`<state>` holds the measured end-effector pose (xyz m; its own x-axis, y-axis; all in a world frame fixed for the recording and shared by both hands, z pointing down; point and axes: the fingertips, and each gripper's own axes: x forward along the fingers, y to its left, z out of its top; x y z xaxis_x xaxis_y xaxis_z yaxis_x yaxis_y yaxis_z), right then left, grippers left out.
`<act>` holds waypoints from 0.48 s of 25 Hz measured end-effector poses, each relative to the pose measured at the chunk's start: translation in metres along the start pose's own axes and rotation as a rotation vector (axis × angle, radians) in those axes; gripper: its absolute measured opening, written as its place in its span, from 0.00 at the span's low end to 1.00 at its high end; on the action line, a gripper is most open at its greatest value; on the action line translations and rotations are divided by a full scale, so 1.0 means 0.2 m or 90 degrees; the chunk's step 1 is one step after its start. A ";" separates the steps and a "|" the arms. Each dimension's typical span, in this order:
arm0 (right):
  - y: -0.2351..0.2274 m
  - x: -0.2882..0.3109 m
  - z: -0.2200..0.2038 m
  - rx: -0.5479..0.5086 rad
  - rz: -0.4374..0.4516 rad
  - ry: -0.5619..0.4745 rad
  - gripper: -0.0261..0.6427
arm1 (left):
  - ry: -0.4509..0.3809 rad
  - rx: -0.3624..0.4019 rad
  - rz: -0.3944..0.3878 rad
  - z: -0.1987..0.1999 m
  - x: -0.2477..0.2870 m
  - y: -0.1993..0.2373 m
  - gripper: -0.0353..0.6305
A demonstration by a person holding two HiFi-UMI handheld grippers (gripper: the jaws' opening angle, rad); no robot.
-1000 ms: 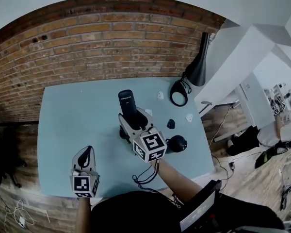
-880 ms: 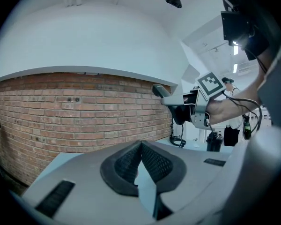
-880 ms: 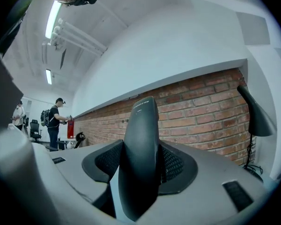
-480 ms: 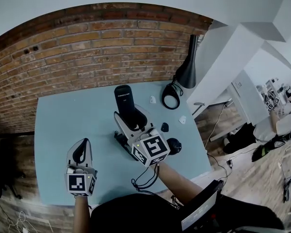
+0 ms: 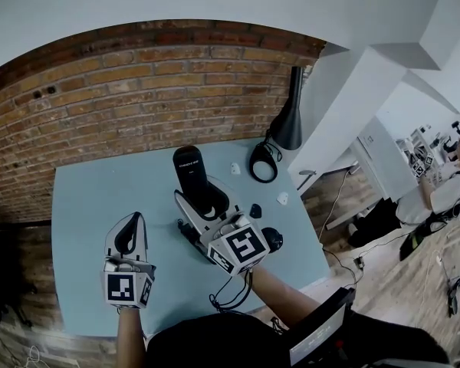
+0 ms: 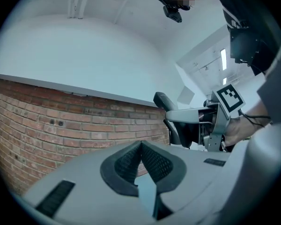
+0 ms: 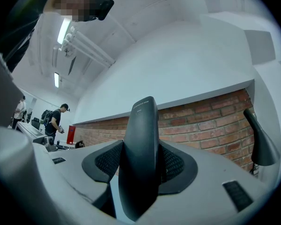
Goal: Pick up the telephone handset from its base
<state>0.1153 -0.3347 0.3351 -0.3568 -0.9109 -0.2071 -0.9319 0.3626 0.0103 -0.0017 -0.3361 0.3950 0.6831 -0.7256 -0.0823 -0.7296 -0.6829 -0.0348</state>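
The black telephone handset (image 5: 190, 173) stands nearly upright between the pads of my right gripper (image 5: 203, 199), which is shut on its lower half and holds it above the table. In the right gripper view the handset (image 7: 140, 153) fills the gap between the two dark pads (image 7: 106, 161). A dark piece that looks like the base (image 5: 185, 227) shows just under that gripper, mostly hidden. My left gripper (image 5: 132, 230) hovers to the left over the table, shut with nothing in it; its pads (image 6: 126, 162) meet. From the left gripper view I see the handset (image 6: 163, 100) in the right gripper's grip.
The pale blue table (image 5: 84, 198) backs onto a brick wall (image 5: 123, 98). A black lamp (image 5: 288, 117) and its ring foot (image 5: 261, 162) stand at the far right corner. Small white pieces (image 5: 235, 169), a black piece (image 5: 255, 211) and a round black object (image 5: 273, 238) lie right of the gripper.
Both grippers have risen. The right one has carried the handset upward, away from the table; the left one came up beside it, still shut and holding nothing.
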 end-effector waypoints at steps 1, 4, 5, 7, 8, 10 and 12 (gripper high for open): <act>0.01 0.00 0.00 0.000 0.000 0.000 0.39 | -0.003 0.001 -0.002 0.01 0.01 0.00 0.09; 0.03 -0.01 -0.01 -0.003 0.005 0.002 0.39 | -0.004 0.004 -0.006 0.02 0.01 0.00 0.09; 0.04 -0.02 -0.02 -0.002 0.007 0.005 0.39 | -0.002 0.006 -0.007 0.01 0.01 0.00 0.09; 0.06 -0.04 -0.05 0.004 0.006 0.013 0.39 | 0.005 0.010 -0.011 0.00 0.00 -0.01 0.09; 0.06 -0.05 -0.08 0.007 0.004 0.018 0.39 | 0.009 0.012 -0.013 -0.01 -0.01 -0.02 0.09; 0.07 -0.06 -0.12 0.012 0.001 0.030 0.39 | 0.018 0.015 -0.017 -0.03 -0.02 -0.03 0.09; 0.07 -0.07 -0.17 0.023 -0.002 0.040 0.39 | 0.025 0.017 -0.019 -0.05 -0.03 -0.03 0.09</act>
<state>0.1049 -0.3236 0.3721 -0.3580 -0.9223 -0.1458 -0.9305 0.3654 -0.0261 -0.0011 -0.3289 0.4061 0.7044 -0.7086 -0.0413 -0.7096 -0.7017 -0.0637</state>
